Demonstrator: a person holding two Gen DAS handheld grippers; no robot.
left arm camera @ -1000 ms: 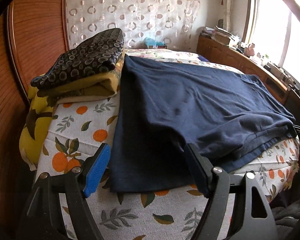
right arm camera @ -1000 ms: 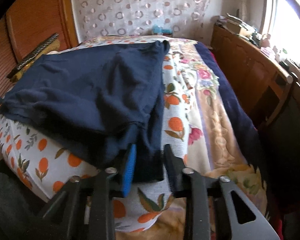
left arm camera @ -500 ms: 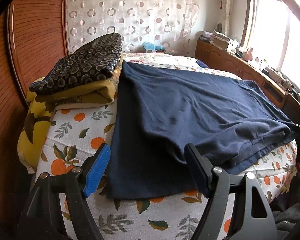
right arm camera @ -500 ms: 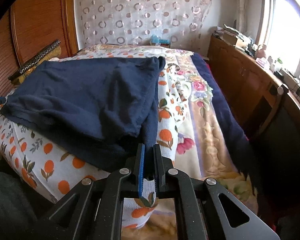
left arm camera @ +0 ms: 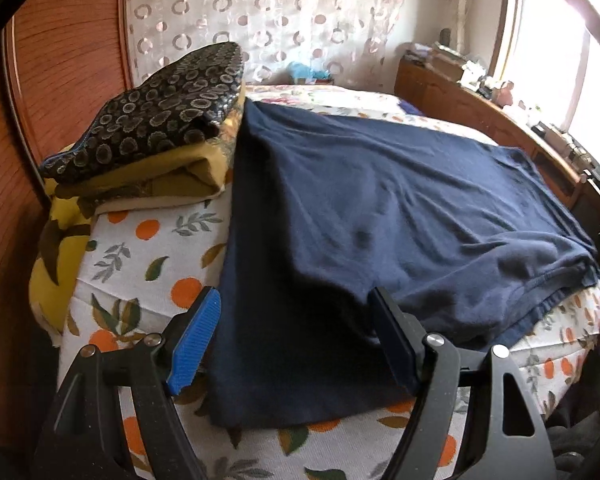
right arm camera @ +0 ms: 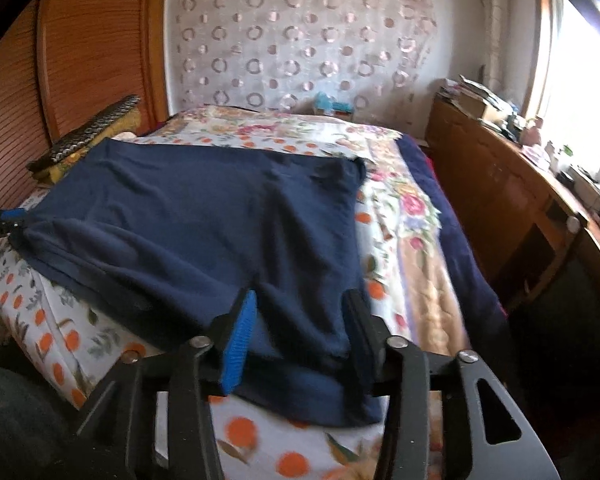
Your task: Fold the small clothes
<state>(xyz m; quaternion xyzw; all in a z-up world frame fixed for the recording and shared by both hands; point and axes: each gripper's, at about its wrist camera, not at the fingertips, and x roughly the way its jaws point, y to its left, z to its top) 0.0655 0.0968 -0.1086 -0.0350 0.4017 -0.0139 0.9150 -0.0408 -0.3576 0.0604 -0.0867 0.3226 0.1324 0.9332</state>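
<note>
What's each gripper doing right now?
Left gripper: open, over the dark navy cotton garment.
Right gripper: open, has just been opening, garment edge between, unpressed.

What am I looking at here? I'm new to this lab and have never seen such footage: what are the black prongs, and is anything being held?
No robot here: a person carries a hand-held claw in each hand, each with a wide-angle camera looking along its two fingers. One picture is from the left claw, the other from the right claw.

Both look over a bed with an orange-print cover. A navy garment, partly folded over itself, lies spread on it. Beside it sits a stack of folded clothes, a dark ring-patterned piece on top.

Nothing is held. The left claw stands open over the garment's near edge. The right claw's jaws have just been opening; the cloth lies beneath them, and the pads do not press on it.
</note>
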